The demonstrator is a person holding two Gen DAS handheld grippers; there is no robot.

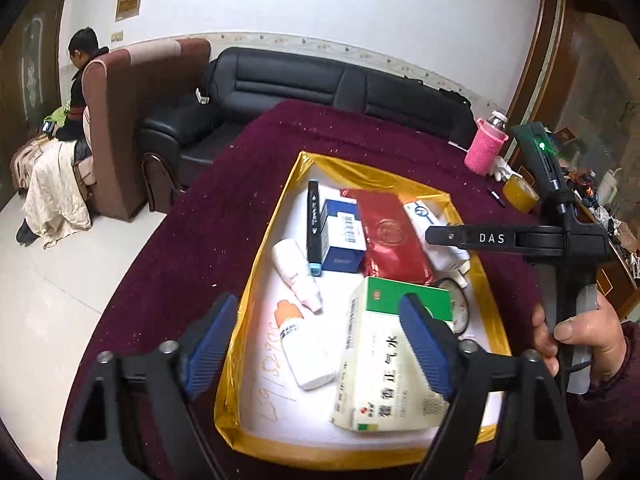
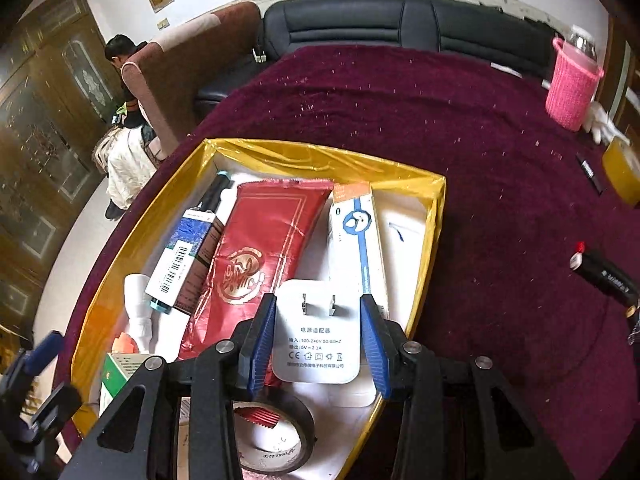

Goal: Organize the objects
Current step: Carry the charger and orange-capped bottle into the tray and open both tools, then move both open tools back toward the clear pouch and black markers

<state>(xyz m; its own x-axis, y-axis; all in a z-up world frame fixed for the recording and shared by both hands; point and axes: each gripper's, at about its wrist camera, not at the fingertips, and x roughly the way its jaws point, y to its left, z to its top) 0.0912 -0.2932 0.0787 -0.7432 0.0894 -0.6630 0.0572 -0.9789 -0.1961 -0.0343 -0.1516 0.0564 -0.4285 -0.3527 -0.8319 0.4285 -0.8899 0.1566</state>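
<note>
A gold-rimmed tray (image 1: 256,280) (image 2: 320,156) lies on the maroon cloth and holds a red packet (image 1: 390,236) (image 2: 260,256), a blue box (image 1: 342,236) (image 2: 180,256), a black pen (image 1: 313,228), two white bottles and a long white box (image 2: 360,240). My left gripper (image 1: 318,344) hangs open over the tray's near end, above an orange-capped bottle (image 1: 304,352) and a green-and-cream medicine box (image 1: 384,364). My right gripper (image 2: 318,340) is shut on a white power adapter (image 2: 316,344), over the tray's right side. A black tape roll (image 2: 272,436) lies beneath it.
A bottle in a pink knitted sleeve (image 1: 486,148) (image 2: 572,88) and a yellow tape roll (image 1: 520,194) (image 2: 622,172) stand at the table's far right. A black marker with a red cap (image 2: 604,272) lies on the cloth. Beyond the table are a black sofa (image 1: 320,80) and a seated person (image 1: 76,92).
</note>
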